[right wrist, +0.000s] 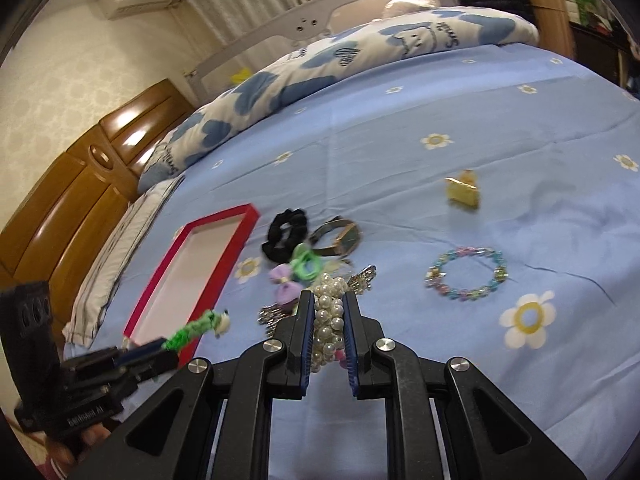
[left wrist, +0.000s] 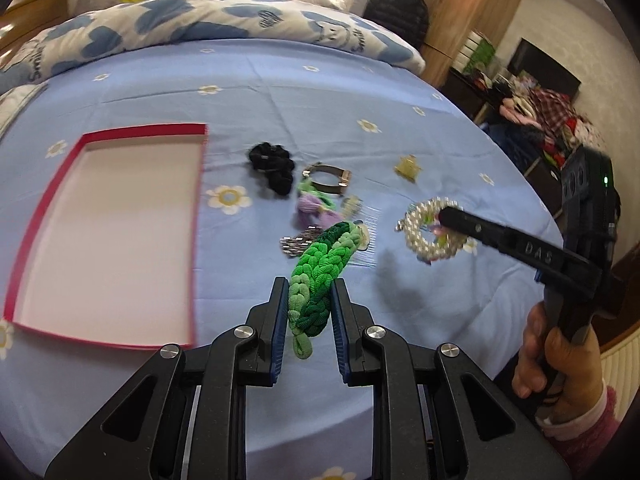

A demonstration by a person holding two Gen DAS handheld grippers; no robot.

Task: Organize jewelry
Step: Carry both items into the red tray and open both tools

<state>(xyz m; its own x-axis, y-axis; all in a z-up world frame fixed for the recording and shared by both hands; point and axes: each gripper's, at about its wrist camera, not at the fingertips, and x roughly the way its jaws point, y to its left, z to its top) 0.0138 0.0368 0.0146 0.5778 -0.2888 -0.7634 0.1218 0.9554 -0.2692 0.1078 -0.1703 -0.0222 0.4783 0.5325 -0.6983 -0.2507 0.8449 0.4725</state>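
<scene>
My left gripper (left wrist: pixel 309 288) is shut on a green braided hair band (left wrist: pixel 320 264) and holds it above the blue bedsheet, right of the red-rimmed white tray (left wrist: pixel 192 240). My right gripper (right wrist: pixel 325 300) is shut on a pearl bracelet (right wrist: pixel 329 320), lifted over the pile; it also shows in the left wrist view (left wrist: pixel 424 232). On the sheet lie a black scrunchie (right wrist: pixel 286 236), a watch (right wrist: pixel 340 238), purple and green hair ties (right wrist: pixel 294 276), silver clips (right wrist: pixel 362 278), a gold clip (right wrist: pixel 463 192) and a pastel bead bracelet (right wrist: pixel 466 276).
The bed is covered with a blue flowered sheet (right wrist: pixel 440 100), with a heart-print duvet (left wrist: pixel 224 20) at the far side. A wooden headboard (right wrist: pixel 80 184) stands at the left. A wardrobe (left wrist: pixel 460 8) and piled clothes (left wrist: pixel 544 116) stand beyond the bed's right edge.
</scene>
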